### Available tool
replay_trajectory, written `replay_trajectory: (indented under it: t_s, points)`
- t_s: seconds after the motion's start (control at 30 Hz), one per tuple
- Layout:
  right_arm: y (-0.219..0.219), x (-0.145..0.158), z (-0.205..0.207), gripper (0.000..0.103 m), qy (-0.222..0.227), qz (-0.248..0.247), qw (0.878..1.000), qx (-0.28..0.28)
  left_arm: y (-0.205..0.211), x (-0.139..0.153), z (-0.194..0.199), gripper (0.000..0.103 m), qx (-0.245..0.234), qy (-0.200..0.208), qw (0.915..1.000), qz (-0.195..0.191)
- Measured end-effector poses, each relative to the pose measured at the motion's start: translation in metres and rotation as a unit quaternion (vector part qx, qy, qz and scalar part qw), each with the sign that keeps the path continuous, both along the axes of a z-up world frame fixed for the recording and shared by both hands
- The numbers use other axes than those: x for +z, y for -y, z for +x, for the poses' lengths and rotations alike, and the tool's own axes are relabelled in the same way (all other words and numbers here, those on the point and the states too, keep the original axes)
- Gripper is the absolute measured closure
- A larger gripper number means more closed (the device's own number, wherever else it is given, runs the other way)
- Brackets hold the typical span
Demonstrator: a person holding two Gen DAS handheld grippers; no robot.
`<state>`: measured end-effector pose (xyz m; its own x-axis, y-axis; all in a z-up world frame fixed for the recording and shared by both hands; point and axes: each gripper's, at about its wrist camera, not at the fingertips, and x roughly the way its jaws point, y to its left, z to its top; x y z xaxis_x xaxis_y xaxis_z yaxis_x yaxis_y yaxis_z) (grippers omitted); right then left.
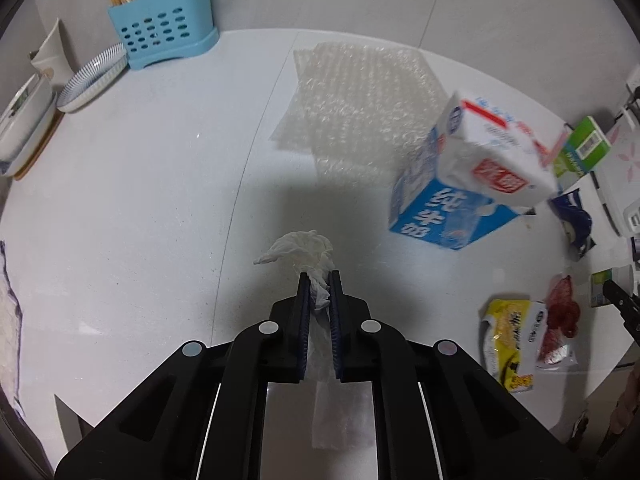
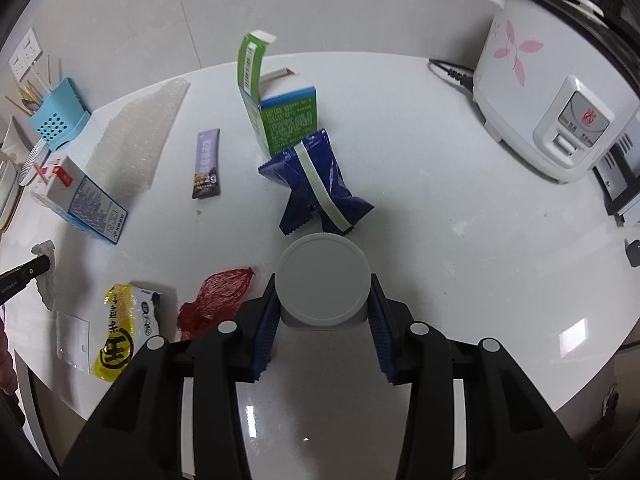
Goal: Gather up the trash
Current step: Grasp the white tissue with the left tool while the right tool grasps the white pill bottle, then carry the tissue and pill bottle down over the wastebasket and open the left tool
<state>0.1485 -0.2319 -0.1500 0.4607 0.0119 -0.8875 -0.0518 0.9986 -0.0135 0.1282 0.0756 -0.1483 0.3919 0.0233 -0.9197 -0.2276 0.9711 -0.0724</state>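
Left gripper [image 1: 319,280]: jaws are standing almost fully closed, pinching a crumpled white tissue [image 1: 304,252]. The tissue is bunching out past the fingertips and trailing back between the blue pads; its forward end is lying on the white countertop [image 1: 140,184]. From the right wrist view the same gripper's tip [image 2: 38,266] is showing at the far left edge with the tissue [image 2: 45,250] against it.

Right gripper [image 2: 324,300]: jaws are standing partly open, one on each side of a white jar with a grey round lid [image 2: 324,278]. The blue pads [image 2: 266,326] are sitting right at the jar's sides; whether they are actually pressing on it cannot be told.

Other trash is lying on the counter. A blue-and-white milk carton [image 1: 460,184] is lying tipped on its side beside a sheet of bubble wrap [image 1: 360,96]. A dark blue snack wrapper [image 2: 316,184] is lying just beyond the jar, leaning against an opened green carton [image 2: 280,116]. A red mesh bag [image 2: 216,296] and a yellow noodle packet [image 2: 120,332] are lying left of the right gripper. A purple bar wrapper [image 2: 207,164] is lying apart, mid-counter.
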Motion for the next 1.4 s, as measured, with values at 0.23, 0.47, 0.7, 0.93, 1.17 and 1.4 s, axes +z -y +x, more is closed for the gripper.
replay_trajectory:
  t_s: [0.23, 0.47, 0.7, 0.93, 1.17, 1.4]
  points:
    - [-0.005, 0.027, -0.021, 0.063, 0.027, 0.004, 1.000, 0.012, 0.017, 0.032, -0.030, 0.095, -0.020, 0.031, 0.9991, -0.019]
    - [-0.018, 0.054, -0.060, 0.063, 0.051, 0.018, 0.998, 0.041, 0.038, 0.053, -0.072, 0.095, -0.037, 0.048, 0.9975, -0.037]
    - [-0.027, 0.061, -0.102, 0.063, 0.046, 0.041, 0.996, 0.068, 0.056, 0.056, -0.115, 0.095, -0.061, 0.045, 0.9957, -0.054]
    - [-0.036, 0.055, -0.148, 0.063, 0.042, 0.062, 0.990, 0.116, 0.076, 0.045, -0.151, 0.095, -0.095, 0.035, 0.9934, -0.055]
    - [-0.051, 0.033, -0.196, 0.063, 0.019, 0.078, 0.980, 0.185, 0.096, 0.014, -0.187, 0.095, -0.129, 0.008, 0.9898, -0.060]
    - [-0.061, -0.021, -0.225, 0.063, -0.033, 0.063, 0.975, 0.212, 0.110, -0.037, -0.212, 0.095, -0.145, -0.040, 0.9870, -0.057]
